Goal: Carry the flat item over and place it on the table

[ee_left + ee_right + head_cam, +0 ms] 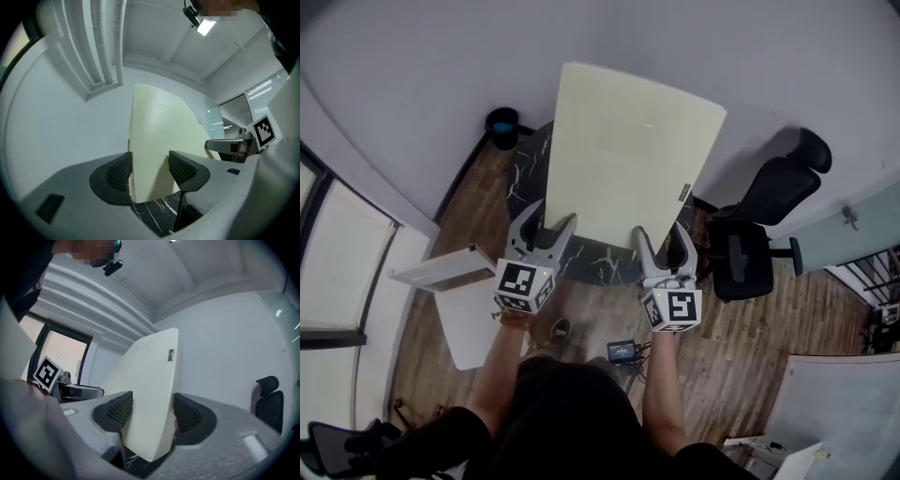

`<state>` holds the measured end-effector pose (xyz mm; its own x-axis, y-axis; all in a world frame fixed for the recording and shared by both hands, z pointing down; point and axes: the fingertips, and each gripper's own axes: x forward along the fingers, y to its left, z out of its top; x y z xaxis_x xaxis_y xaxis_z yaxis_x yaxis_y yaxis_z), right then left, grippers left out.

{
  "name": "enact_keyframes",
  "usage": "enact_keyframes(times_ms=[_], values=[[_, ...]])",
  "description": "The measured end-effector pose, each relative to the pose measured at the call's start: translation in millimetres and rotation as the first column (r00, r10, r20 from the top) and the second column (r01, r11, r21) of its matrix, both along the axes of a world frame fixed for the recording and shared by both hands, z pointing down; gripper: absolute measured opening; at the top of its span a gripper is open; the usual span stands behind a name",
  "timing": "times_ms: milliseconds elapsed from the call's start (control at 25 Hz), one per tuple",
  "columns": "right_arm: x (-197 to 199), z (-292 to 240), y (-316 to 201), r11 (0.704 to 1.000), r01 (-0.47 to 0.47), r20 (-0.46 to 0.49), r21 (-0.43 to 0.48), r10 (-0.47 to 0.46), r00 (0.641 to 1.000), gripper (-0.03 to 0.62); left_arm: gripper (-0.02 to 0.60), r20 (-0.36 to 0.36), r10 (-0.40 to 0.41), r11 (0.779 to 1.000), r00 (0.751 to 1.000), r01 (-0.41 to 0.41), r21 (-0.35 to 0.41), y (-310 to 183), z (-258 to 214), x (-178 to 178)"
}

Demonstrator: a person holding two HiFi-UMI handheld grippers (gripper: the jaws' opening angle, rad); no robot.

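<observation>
Clamped panel [628, 150] near edge tight in left gripper [551, 223] and right gripper [662, 239] above table [528, 178]; probably needed slow, level lowering, then simultaneous release.

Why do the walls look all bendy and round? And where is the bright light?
Head view: the wide lens bows the wall and floor round the cream board, evenly lit. Left gripper view: black corners, a ceiling lamp glares white, a soft shadow falls on the cream board between the jaws. Right gripper view: same round bending, and the window looks washed out.
</observation>
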<state>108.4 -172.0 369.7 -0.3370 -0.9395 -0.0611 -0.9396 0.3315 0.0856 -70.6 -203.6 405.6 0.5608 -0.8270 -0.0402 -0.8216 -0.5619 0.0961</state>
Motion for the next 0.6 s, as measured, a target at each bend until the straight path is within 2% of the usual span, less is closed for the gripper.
enact_keyframes(times_ms=[360, 600], values=[[0.2, 6.6, -23.8, 0.999, -0.046, -0.009, -0.019, 0.046, 0.999, 0.273, 0.253, -0.02, 0.045, 0.999, 0.999, -0.045, -0.01, -30.9, 9.7, 2.7], [2.1, 8.4, -33.6, 0.999, -0.032, -0.018, -0.008, 0.032, 0.999, 0.273, 0.253, -0.022, 0.029, 1.0, 0.999, -0.029, 0.004, -38.8, 12.3, 3.7]])
